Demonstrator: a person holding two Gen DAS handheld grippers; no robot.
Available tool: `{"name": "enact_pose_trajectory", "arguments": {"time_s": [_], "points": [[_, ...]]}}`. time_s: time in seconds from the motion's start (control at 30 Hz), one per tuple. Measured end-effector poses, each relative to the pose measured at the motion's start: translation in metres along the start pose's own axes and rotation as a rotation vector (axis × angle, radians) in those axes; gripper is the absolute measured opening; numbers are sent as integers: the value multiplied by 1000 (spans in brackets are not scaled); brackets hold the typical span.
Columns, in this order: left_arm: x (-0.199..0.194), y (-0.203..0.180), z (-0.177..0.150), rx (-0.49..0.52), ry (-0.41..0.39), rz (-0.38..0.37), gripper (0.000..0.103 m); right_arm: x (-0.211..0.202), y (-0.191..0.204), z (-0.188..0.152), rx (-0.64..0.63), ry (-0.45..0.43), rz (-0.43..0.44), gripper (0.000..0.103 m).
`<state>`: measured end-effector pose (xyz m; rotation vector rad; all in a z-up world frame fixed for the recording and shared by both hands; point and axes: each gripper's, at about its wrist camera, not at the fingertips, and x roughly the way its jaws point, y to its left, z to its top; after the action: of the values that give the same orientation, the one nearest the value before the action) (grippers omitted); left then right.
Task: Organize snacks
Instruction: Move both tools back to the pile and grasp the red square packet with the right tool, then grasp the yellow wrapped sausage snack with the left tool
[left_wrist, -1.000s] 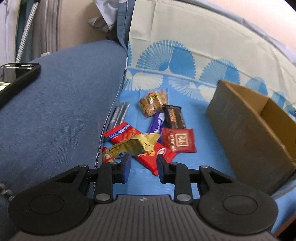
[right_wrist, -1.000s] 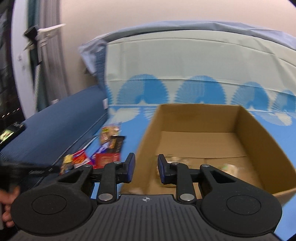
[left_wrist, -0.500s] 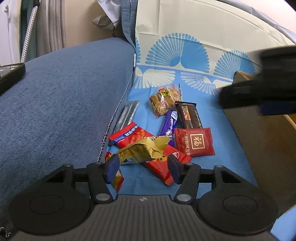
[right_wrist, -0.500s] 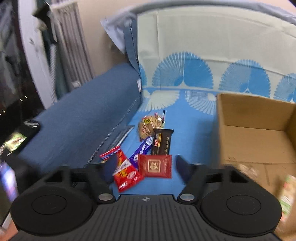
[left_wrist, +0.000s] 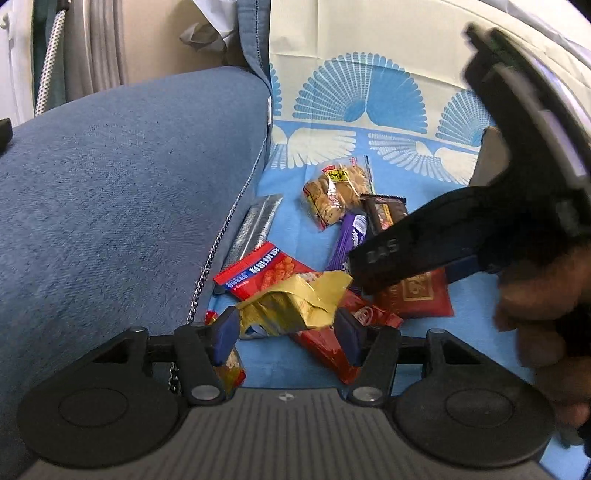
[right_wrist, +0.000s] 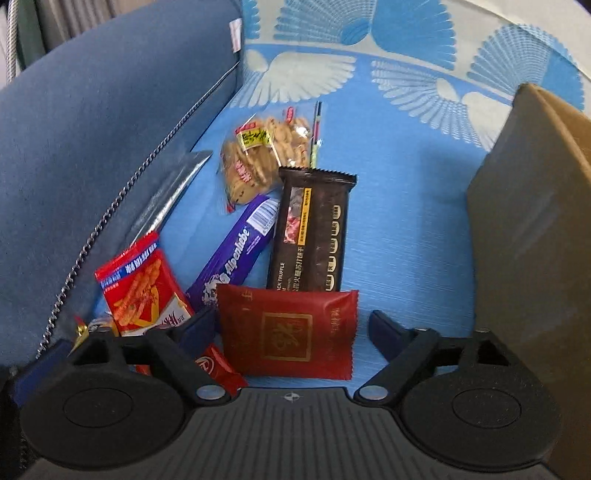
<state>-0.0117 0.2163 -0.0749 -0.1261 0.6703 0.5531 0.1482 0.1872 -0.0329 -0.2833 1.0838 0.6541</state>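
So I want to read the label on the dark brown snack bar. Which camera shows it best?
The right wrist view: the dark brown bar lies full length and unobstructed, its print facing the camera. In the left wrist view only its top end shows; the right gripper covers the rest.

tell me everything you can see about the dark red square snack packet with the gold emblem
The dark red packet is a puffed, pillow-style pouch of matte foil-like film with crimped, serrated side edges and a gold square emblem in the middle. It lies flat on the blue sheet, its top edge overlapping the lower end of the dark brown bar. It sits between the open fingers of the right gripper, apparently untouched.
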Motion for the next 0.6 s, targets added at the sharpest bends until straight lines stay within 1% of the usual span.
{"name": "enact_pose_trajectory", "arguments": {"time_s": [0.03, 0.07, 0.1, 0.23, 0.27, 0.3, 0.4, 0.5, 0.6], "points": [[2, 1, 0, -6, -1, 4, 56, -1, -3, -1, 14, -1, 12, 72], [3, 3, 1, -18, 0, 5, 51, -3, -5, 0, 20, 0, 18, 67], [5, 5, 1, -32, 0, 6, 46, -6, -9, 0, 24, -6, 22, 64], [2, 11, 2, -59, -14, -12, 36, -31, -17, -1, 32, -48, 15, 63], [0, 12, 3, -64, -22, -16, 32, -39, -18, 1, 30, -60, 19, 62], [-2, 13, 3, -69, -30, -24, 27, -50, -17, 1, 22, -74, 26, 62], [-9, 16, 3, -85, -52, -57, 20, -87, -14, -3, -22, -130, 47, 62], [-15, 20, 3, -104, -68, -91, 17, -118, -13, -9, -57, -175, 72, 62], [-23, 23, 3, -117, -88, -123, 15, -149, -13, -22, -97, -205, 100, 62]]}}
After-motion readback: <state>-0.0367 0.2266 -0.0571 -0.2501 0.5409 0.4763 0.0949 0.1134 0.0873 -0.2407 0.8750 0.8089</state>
